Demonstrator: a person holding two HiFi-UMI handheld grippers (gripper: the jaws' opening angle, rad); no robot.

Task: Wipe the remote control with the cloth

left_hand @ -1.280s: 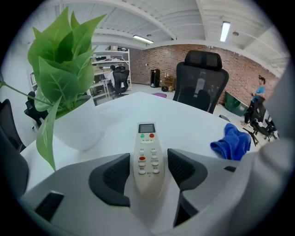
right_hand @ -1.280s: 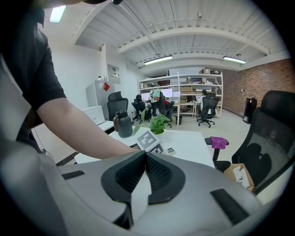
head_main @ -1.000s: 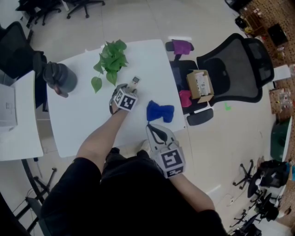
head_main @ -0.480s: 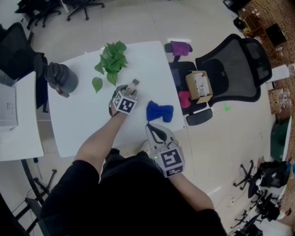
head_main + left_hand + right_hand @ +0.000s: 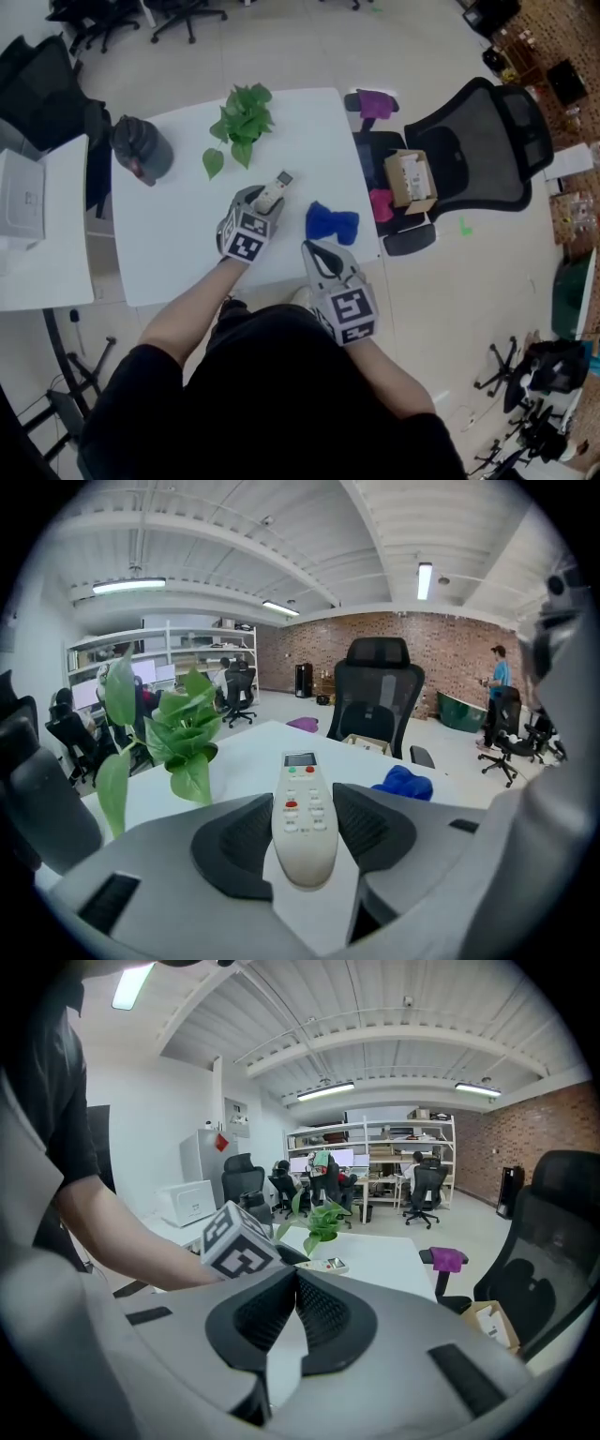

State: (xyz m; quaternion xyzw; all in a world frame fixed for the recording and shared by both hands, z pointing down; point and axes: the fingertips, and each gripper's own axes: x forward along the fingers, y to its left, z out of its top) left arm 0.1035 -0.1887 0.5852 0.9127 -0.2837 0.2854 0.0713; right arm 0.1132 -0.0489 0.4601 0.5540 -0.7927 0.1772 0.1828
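The white remote control [image 5: 274, 191] sits between the pads of my left gripper [image 5: 265, 199], lifted off the white table [image 5: 169, 244]. The jaws have just been closing, and both pads now press its sides; in the left gripper view the remote control [image 5: 303, 813] points away, buttons up. The blue cloth [image 5: 331, 223] lies crumpled near the table's right edge, also seen as the cloth [image 5: 403, 782] to the right of the jaws. My right gripper [image 5: 314, 249] hovers at the near edge, just short of the cloth, shut and empty, its pads [image 5: 319, 1312] meeting.
A potted green plant [image 5: 242, 122] stands at the table's far side and a dark grey flask [image 5: 141, 148] at its left corner. A black office chair [image 5: 478, 141] with a cardboard box [image 5: 410, 180] stands right of the table. Another white desk [image 5: 37, 234] adjoins on the left.
My left gripper has closed on the remote control and raised it off the table. The right gripper and the cloth have stayed where they were.
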